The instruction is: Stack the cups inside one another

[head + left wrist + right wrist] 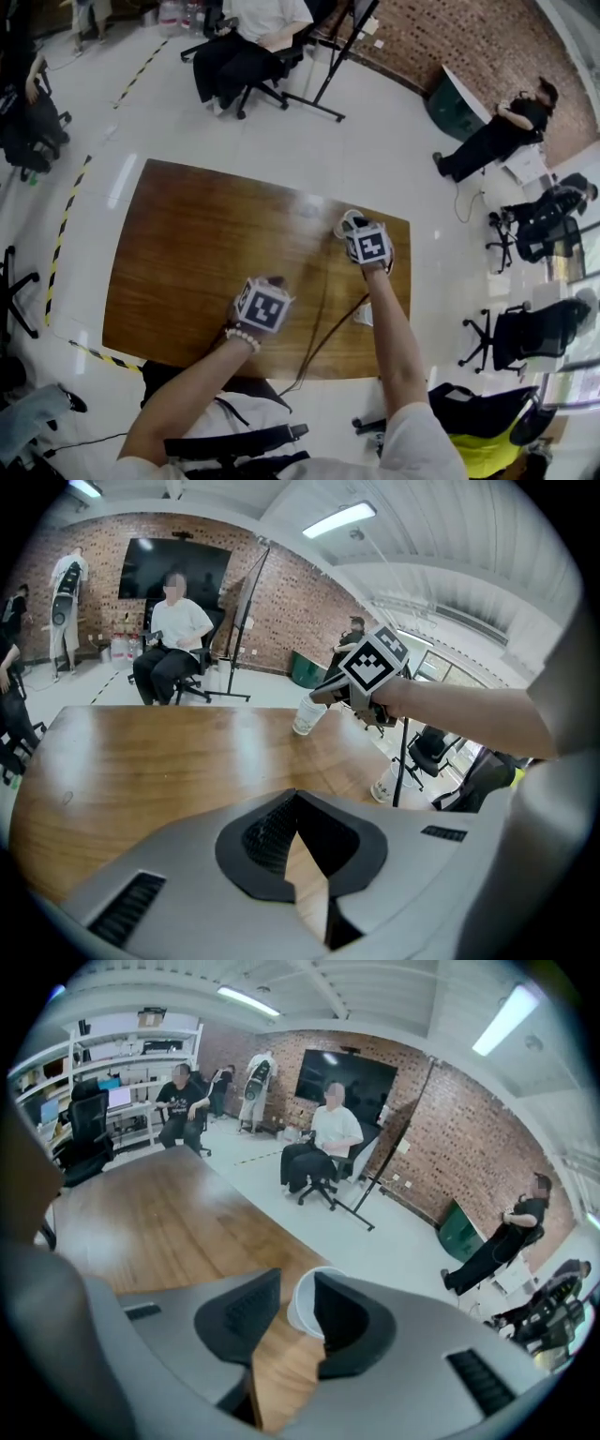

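A white paper cup (345, 223) stands tilted on the brown wooden table (187, 262), near its far right edge. My right gripper (353, 228) is at the cup and open. In the right gripper view the cup's rim (302, 1305) sits between the jaws, close to the right one, with a gap on the left. From the left gripper view, the same cup (307, 714) leans under the right gripper's marker cube (373, 663). A second white cup (364, 316) lies by my right forearm. My left gripper (272, 281) hovers over the table's near part, its tips (296, 799) together and empty.
A black cable (323, 309) runs across the table toward its near edge. People sit on office chairs (253, 56) beyond the far side, next to a black stand (328, 75). More chairs (525, 337) stand to the right. Yellow-black tape (61, 234) marks the floor at left.
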Demonstrator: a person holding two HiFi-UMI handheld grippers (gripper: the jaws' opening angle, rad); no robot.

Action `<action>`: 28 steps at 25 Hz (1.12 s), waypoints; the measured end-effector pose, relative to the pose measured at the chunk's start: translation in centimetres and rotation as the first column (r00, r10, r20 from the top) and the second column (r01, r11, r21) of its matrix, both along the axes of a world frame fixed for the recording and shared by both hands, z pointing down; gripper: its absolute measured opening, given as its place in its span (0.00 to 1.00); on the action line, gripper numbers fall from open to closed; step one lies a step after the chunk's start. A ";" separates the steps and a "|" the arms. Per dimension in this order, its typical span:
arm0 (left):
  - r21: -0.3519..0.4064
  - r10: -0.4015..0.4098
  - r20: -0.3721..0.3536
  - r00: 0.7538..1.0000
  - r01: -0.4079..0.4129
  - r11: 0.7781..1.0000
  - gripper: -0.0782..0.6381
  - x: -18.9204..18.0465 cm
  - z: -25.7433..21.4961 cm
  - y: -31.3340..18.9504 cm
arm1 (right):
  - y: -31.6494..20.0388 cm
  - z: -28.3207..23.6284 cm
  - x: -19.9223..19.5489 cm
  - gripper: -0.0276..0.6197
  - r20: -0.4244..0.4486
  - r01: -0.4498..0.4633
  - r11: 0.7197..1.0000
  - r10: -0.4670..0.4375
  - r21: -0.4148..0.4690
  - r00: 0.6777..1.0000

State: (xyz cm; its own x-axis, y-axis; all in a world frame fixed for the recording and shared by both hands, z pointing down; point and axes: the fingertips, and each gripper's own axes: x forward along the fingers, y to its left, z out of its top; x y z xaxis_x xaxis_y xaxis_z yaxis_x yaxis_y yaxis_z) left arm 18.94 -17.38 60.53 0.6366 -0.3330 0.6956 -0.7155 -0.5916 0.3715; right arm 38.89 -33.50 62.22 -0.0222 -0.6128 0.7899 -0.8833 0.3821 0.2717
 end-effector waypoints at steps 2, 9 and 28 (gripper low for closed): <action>0.007 0.006 -0.009 1.000 -0.006 1.000 0.11 -0.7 -0.3 0.2 | 1.0 -2.2 -0.9 0.27 0.096 -0.067 0.996 0.062 0.054 0.993; 0.093 0.068 -0.133 0.989 -0.056 0.994 0.11 -0.8 -3.8 -0.1 | 9.2 -8.0 -2.6 0.26 0.402 -0.355 0.914 0.255 0.197 0.879; 0.176 0.257 -0.147 0.955 -0.230 0.957 0.11 2.8 -6.3 3.9 | 31.4 -7.5 2.2 0.26 0.421 -0.652 0.726 0.532 0.220 0.735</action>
